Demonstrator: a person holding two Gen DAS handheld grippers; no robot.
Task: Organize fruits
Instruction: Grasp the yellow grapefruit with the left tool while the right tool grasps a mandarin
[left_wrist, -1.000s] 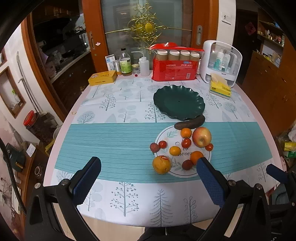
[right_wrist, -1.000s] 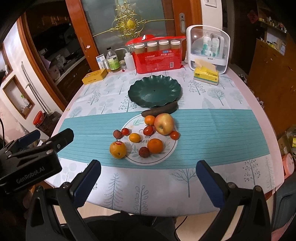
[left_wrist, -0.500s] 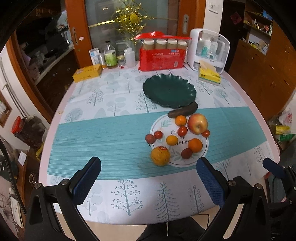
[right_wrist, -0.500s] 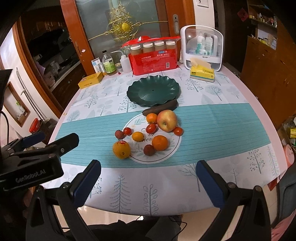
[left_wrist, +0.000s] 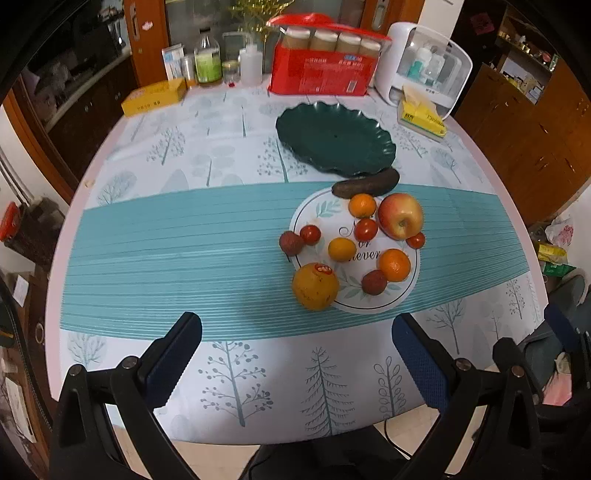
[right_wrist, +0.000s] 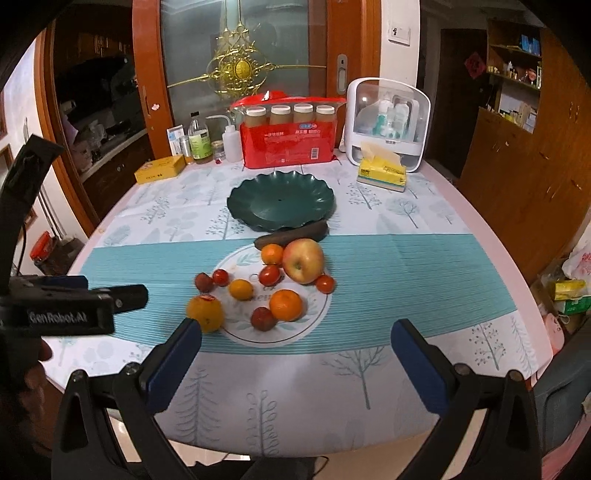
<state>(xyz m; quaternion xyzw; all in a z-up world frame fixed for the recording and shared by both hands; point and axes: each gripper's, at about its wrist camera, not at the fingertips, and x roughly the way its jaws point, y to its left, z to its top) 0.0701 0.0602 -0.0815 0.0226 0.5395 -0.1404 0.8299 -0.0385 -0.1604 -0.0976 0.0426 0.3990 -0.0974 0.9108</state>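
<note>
Over on the left, the left gripper (left_wrist: 295, 347) hangs above the near edge of the table (left_wrist: 155, 236), jaws spread wide and nothing between them; its black body also shows at the left edge of the right wrist view, apart from the fruit. Moving across, a dark red lychee (left_wrist: 291, 243) sits on the teal stripe just off the printed white circle (left_wrist: 314, 218), touching a cherry tomato (left_wrist: 309, 234); just nearer, the big orange (left_wrist: 315, 285) with a red sticker straddles the circle's rim. Inside the circle: a small yellow citrus (left_wrist: 341, 249), another tomato (left_wrist: 365, 229), a mandarin (left_wrist: 362, 205) at the far side, a second lychee (left_wrist: 373, 282) touching a bright tangerine (left_wrist: 394, 265). Further right, the red-yellow apple (left_wrist: 400, 216), upright, with a third tomato (left_wrist: 416, 240) just beside it. Behind them a dark cucumber (left_wrist: 365, 183) lies across, touching the front rim of the green scalloped plate (left_wrist: 332, 140), which holds no fruit. And on the right, the right gripper (right_wrist: 295, 347), fingers equally parted, holding nothing, hovers at the near edge with the fruit cluster ahead.
</note>
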